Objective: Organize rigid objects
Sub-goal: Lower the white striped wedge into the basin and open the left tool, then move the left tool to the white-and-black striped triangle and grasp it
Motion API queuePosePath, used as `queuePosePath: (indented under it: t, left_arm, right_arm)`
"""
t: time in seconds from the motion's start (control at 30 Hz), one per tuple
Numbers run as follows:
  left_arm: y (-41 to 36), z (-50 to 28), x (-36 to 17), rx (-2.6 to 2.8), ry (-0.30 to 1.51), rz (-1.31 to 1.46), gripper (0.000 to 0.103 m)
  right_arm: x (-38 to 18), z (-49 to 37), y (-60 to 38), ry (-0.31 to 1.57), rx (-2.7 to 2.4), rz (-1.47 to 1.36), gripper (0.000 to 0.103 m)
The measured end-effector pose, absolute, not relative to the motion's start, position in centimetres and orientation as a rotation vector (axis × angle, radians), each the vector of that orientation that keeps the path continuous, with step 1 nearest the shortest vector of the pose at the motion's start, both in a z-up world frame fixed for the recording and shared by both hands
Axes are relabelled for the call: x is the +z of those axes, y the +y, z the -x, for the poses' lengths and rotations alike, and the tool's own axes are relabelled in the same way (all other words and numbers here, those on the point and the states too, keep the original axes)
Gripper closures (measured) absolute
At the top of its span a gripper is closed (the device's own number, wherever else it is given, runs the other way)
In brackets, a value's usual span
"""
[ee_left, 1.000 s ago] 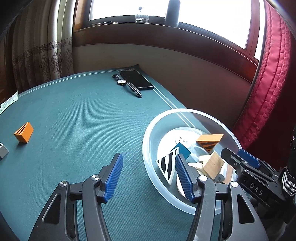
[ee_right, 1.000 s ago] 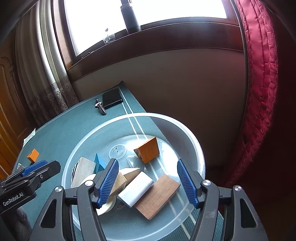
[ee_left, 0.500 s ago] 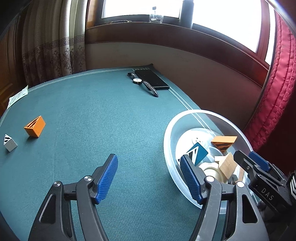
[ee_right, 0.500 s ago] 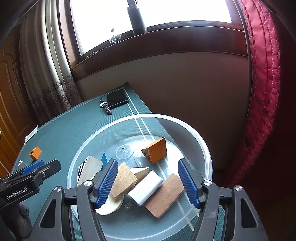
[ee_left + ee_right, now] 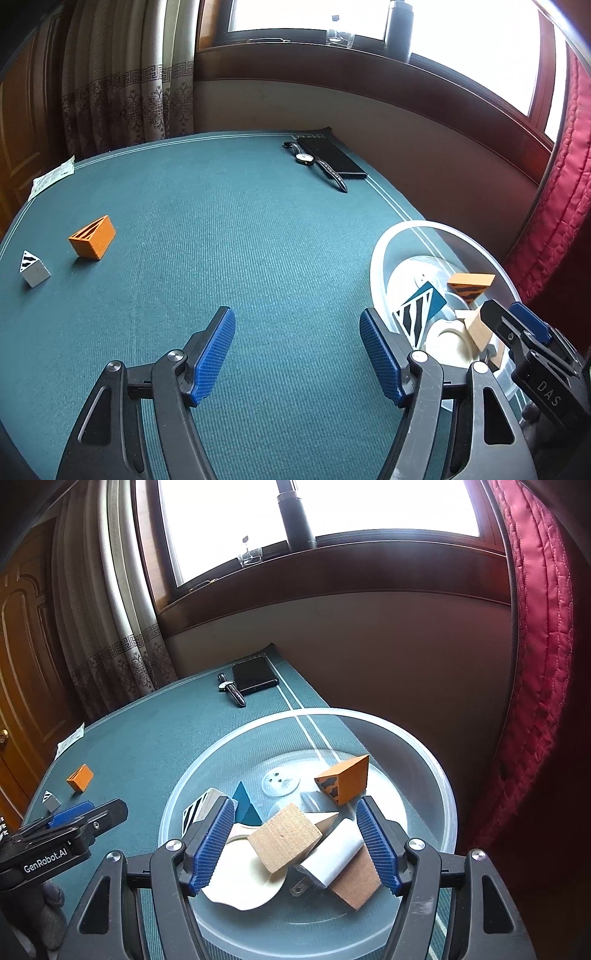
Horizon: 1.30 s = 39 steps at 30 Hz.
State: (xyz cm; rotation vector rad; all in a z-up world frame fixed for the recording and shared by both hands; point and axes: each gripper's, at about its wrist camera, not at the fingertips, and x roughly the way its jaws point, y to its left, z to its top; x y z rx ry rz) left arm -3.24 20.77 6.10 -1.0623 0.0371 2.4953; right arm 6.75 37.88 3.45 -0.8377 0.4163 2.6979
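Observation:
A clear plastic bowl holds several blocks: an orange wedge, a teal triangle, a black-striped white block, a light wood block, a white block and a brown slab. My right gripper hovers over them with its jaws opening; the pads press on nothing. My left gripper stands open over bare mat left of the bowl. An orange wedge and a small striped white wedge lie far left on the table.
A black phone and a wristwatch lie at the table's far edge. A paper slip sits at the far left corner. A red curtain hangs right of the bowl, with a wall and window sill behind.
My left gripper has drawn away leftward from the bowl and its jaws stand wider; the small white wedge has come into view. The right gripper's jaws have spread a little over the blocks.

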Motion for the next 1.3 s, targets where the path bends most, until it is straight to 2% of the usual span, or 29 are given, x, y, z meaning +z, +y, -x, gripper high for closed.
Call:
queuePosePath:
  t: [0.47, 0.67, 0.77, 1.3]
  left_arm:
    - [14.4, 4.8, 5.1, 2.601, -0.058, 1.119, 0.032]
    - [11.0, 5.8, 4.8, 2.657, -0.117, 1.146, 0.032]
    - [9.1, 6.5, 4.8, 2.694, -0.143, 1.163, 0.029]
    - [-1.1, 10.4, 4.2, 2.888, -0.267, 1.262, 0.028]
  right_arm:
    - [4.2, -5.1, 32.6, 0.313, 2.824, 0.849, 0.023]
    - [4.4, -4.2, 30.1, 0.269, 2.889, 0.881, 0.017]
    - [4.2, -3.7, 28.6, 0.250, 2.928, 0.922, 0.010]
    - [2.5, -1.6, 22.8, 0.186, 3.037, 1.123, 0.010]
